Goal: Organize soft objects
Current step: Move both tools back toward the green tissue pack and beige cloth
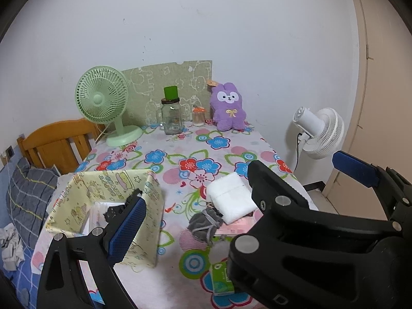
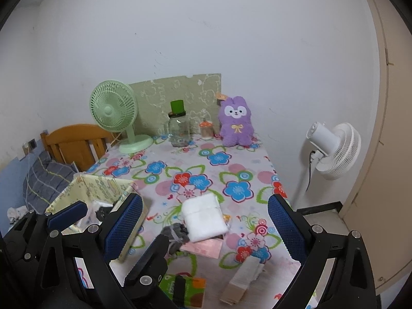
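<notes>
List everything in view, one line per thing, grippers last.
fabric bin: 1, pale yellow print, near left of table, dark item inside
white towel: 1, folded, table centre
grey pouch: 1, drawstring, beside the towel
pink packet: 1, under the towel's near edge
green tissue pack: 1, near edge
beige folded cloth: 1, near right
purple plush: 1, far edge, upright
glass jar: 1, clear, green cup on top
green fan: 1, far left
white fan: 1, off the table, right
left gripper: open
right gripper: open, over the towel
</notes>
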`<state>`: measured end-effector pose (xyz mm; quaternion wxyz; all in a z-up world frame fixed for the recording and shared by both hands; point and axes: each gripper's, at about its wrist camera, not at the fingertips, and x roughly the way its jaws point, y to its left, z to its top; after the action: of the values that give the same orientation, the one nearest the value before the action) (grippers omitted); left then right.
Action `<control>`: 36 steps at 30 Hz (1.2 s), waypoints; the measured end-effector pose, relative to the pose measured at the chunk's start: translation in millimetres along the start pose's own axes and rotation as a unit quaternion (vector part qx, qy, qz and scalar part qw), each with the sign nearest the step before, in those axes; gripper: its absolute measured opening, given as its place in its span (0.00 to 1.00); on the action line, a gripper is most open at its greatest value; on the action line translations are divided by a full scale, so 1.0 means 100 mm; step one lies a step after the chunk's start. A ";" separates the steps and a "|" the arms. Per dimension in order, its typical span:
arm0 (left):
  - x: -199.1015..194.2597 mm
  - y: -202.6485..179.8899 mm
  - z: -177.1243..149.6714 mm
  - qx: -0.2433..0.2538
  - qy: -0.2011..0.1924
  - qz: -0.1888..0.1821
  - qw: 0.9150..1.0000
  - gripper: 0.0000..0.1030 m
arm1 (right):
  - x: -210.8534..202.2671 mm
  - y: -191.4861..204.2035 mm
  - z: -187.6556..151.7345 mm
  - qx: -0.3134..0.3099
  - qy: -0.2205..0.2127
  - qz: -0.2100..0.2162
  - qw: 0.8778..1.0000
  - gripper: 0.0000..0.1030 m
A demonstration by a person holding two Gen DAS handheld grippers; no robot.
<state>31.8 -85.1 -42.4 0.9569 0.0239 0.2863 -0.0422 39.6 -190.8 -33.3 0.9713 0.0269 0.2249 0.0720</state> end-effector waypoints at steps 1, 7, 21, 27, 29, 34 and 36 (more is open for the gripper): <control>0.01 0.00 -0.02 -0.001 0.000 0.001 1.000 0.96 | 0.01 -0.02 -0.02 0.000 0.003 0.000 1.000 0.97; 0.17 -0.03 -0.16 -0.009 0.018 0.007 1.000 0.96 | 0.09 -0.11 -0.20 0.005 0.007 -0.005 1.000 0.97; 0.50 -0.07 -0.53 -0.008 0.043 0.005 0.999 0.96 | 0.36 -0.23 -0.66 0.041 0.032 -0.013 0.999 0.97; 0.69 -0.07 -0.71 -0.018 0.067 0.001 0.998 0.96 | 0.54 -0.26 -0.85 0.049 0.051 -0.016 0.997 0.97; 0.73 -0.08 -0.75 -0.019 0.071 0.002 0.997 0.96 | 0.59 -0.26 -0.89 0.050 0.056 -0.017 0.997 0.97; 0.80 -0.09 -0.83 -0.018 0.084 0.004 0.996 0.96 | 0.67 -0.30 -0.98 0.058 0.064 -0.026 0.996 0.97; 0.84 -0.11 -0.87 -0.022 0.092 0.000 0.996 0.96 | 0.69 -0.32 -1.02 0.062 0.067 -0.030 0.995 0.97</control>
<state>52.6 -95.2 -161.5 0.9270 0.0069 0.3736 -0.0336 60.3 -210.3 -157.3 0.9523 0.0755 0.2941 0.0309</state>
